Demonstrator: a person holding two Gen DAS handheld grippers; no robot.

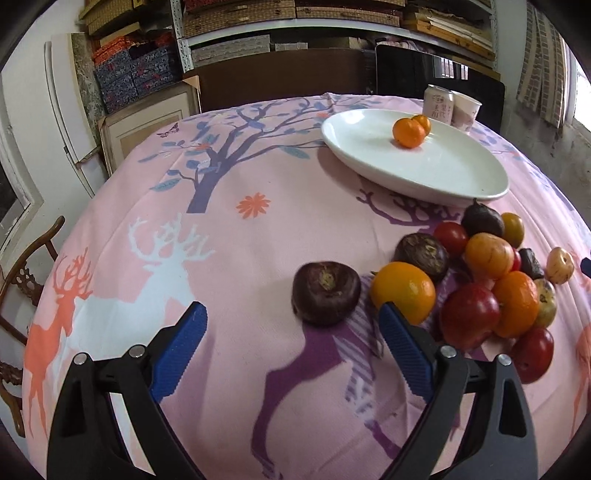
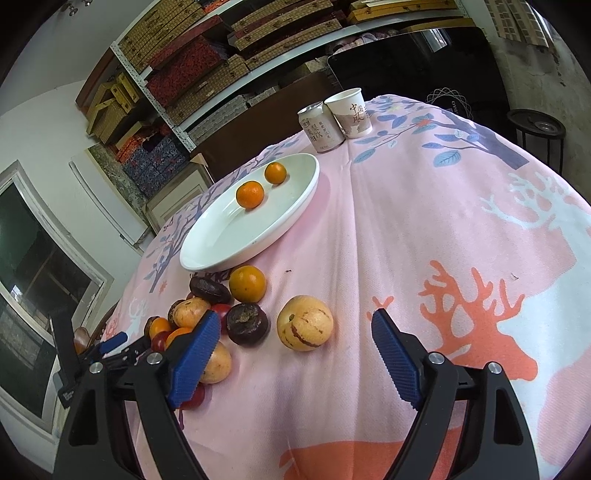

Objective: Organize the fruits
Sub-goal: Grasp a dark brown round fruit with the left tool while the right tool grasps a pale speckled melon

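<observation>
A white oval plate (image 1: 458,177) (image 2: 221,247) holds two small oranges (image 1: 408,132) (image 2: 250,194). A pile of fruit lies on the pink cloth in front of it: oranges (image 1: 403,291) (image 2: 247,283), red tomatoes (image 1: 469,320), dark purple water chestnuts (image 1: 325,292) (image 2: 246,323) and pale yellow striped melons (image 2: 305,322). My left gripper (image 1: 291,328) is open and empty, just short of a dark chestnut. My right gripper (image 2: 291,332) is open and empty, with the striped melon just beyond its fingertips. The left gripper also shows in the right wrist view (image 2: 110,343).
A drink can (image 2: 320,127) (image 1: 439,104) and a paper cup (image 2: 350,112) (image 1: 466,110) stand at the table's far edge behind the plate. A wooden chair (image 1: 26,280) stands left of the table. Shelves of boxes (image 1: 295,22) line the back wall.
</observation>
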